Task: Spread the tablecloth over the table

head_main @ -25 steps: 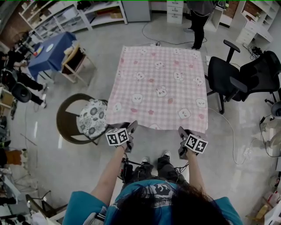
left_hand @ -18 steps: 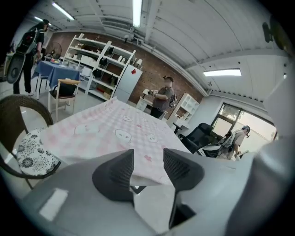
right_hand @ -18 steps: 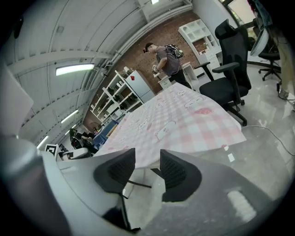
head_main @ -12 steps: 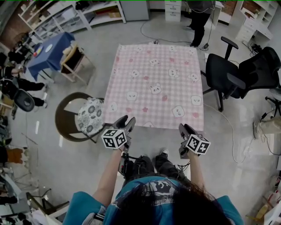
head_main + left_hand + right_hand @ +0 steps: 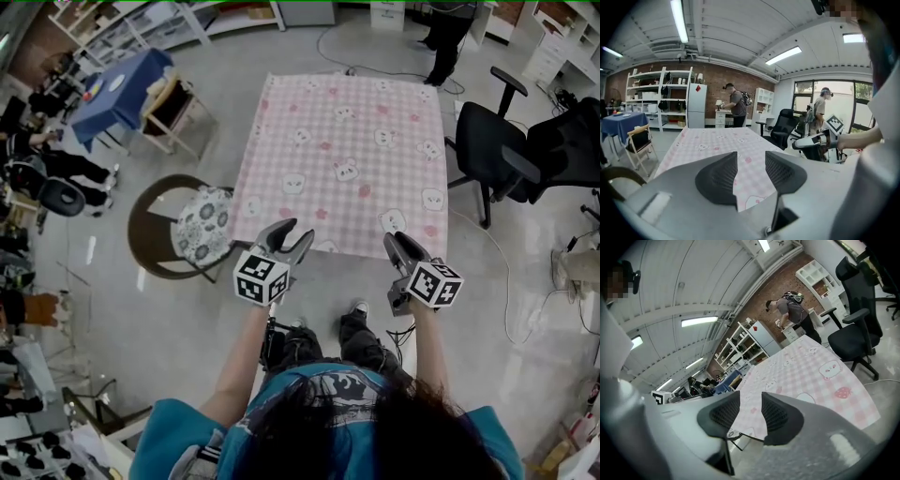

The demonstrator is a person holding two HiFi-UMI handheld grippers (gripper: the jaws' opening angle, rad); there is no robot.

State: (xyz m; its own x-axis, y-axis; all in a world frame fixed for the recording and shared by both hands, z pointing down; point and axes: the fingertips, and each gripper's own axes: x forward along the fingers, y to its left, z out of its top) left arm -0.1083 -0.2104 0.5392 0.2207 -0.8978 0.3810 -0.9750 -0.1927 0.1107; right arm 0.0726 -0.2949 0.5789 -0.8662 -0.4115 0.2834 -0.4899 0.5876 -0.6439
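The pink checked tablecloth with small animal prints lies flat over the table, and its near edge hangs down just ahead of me. My left gripper hovers in front of the near left corner, clear of the cloth. Its jaws are closing with nothing between them. My right gripper hovers at the near right part of the edge, also closing on nothing. In the left gripper view the tablecloth shows through the gap of the left gripper. In the right gripper view the tablecloth lies beyond the right gripper.
Two black office chairs stand right of the table. A round chair with a floral cushion stands at its near left. A blue-covered table and a wooden chair are further left. A person stands beyond the table.
Both grippers have risen from the tablecloth's near edge towards me. The left one has rolled. Both pairs of jaws stand narrower than before.
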